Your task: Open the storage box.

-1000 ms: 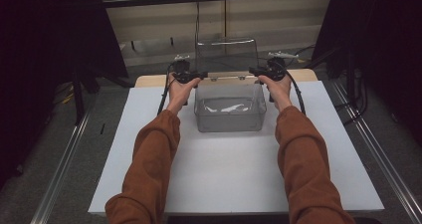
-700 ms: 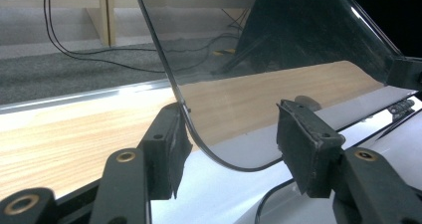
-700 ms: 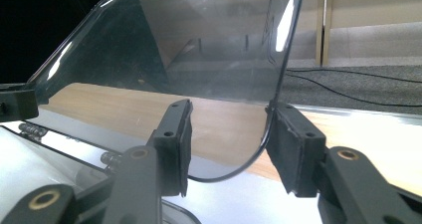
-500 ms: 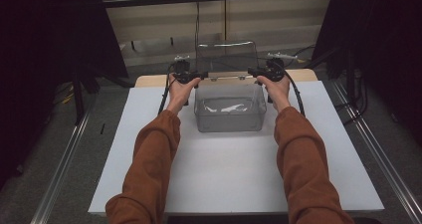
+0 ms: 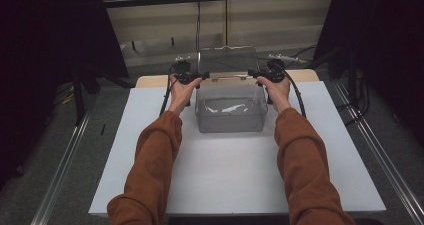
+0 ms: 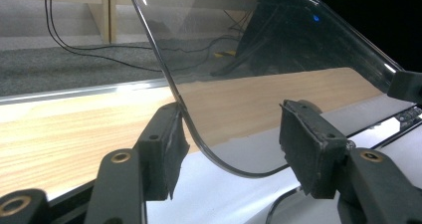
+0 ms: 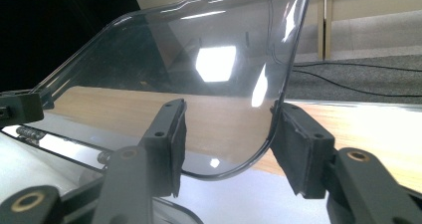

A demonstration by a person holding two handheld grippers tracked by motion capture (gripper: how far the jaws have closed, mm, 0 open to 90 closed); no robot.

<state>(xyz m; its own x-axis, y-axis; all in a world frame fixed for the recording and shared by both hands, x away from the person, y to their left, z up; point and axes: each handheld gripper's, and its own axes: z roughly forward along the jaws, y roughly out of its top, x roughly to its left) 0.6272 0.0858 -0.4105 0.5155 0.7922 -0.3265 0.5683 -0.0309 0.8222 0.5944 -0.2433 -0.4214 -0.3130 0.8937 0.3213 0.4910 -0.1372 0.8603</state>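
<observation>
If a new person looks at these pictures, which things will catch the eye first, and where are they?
First comes the clear plastic box at the middle of the white table, with its transparent lid standing open at the far side. Next, the left gripper and right gripper meet the lid's two lower corners; in each gripper view the jaws stand open around a rounded corner of it.

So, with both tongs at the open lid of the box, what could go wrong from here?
1. Both tongs, left and right, stand open around the clear lid's corners. It is not clamped, so it may fall shut.
2. The lid looks smooth and glossy, and only the pad edges meet it; a grip there might slip.
3. The box seems light; an uneven push could slide it on the white board.
</observation>
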